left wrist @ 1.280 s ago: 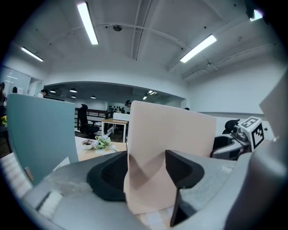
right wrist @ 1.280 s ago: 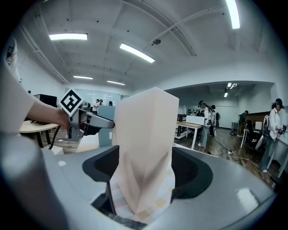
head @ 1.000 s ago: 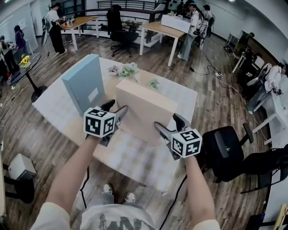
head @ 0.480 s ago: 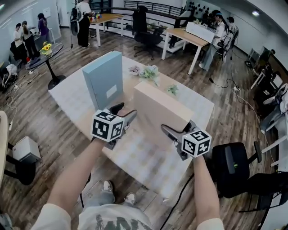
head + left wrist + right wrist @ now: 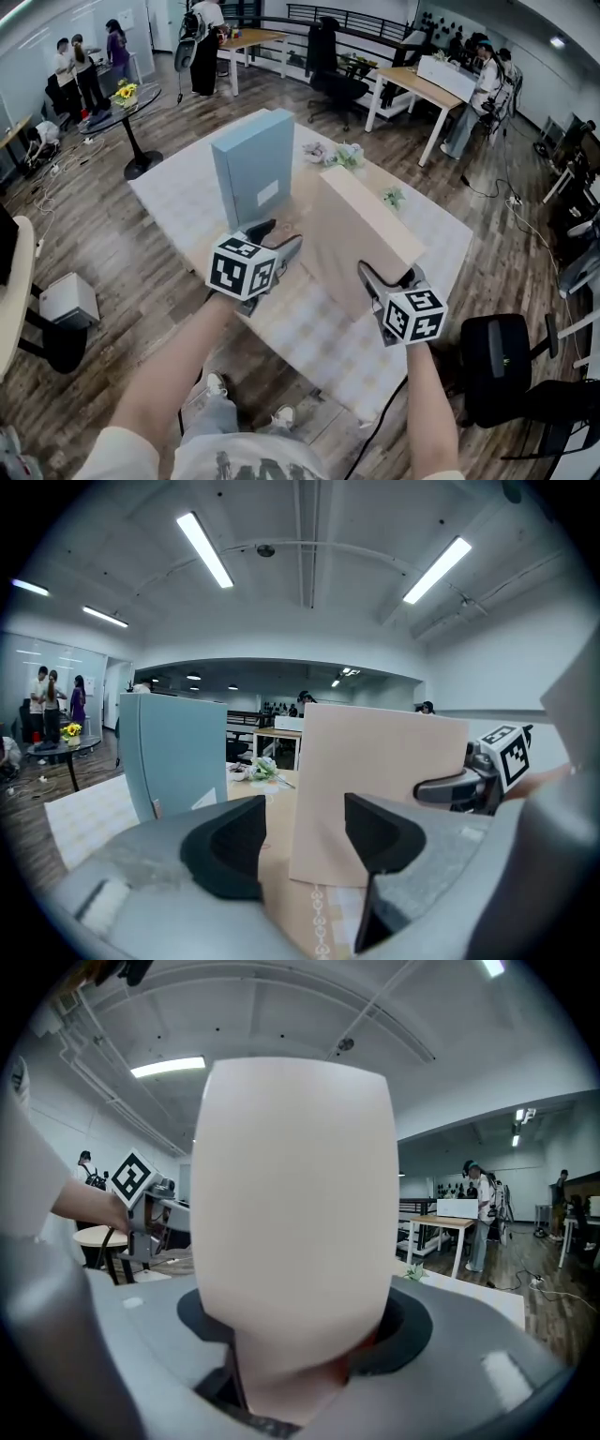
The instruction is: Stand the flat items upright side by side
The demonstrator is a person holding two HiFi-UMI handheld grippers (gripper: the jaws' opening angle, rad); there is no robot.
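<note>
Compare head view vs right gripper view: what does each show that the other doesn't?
Head view only: the blue box standing upright to the left of the beige box, and a black chair beside the table. Right gripper view only: the right gripper clamped on the beige box's end, a pad on each side; its jaws have just been closing on it. Both: the upright beige box and the left gripper.

Table (image 5: 173,192) — blue box (image 5: 251,169), beige box (image 5: 361,234)
</note>
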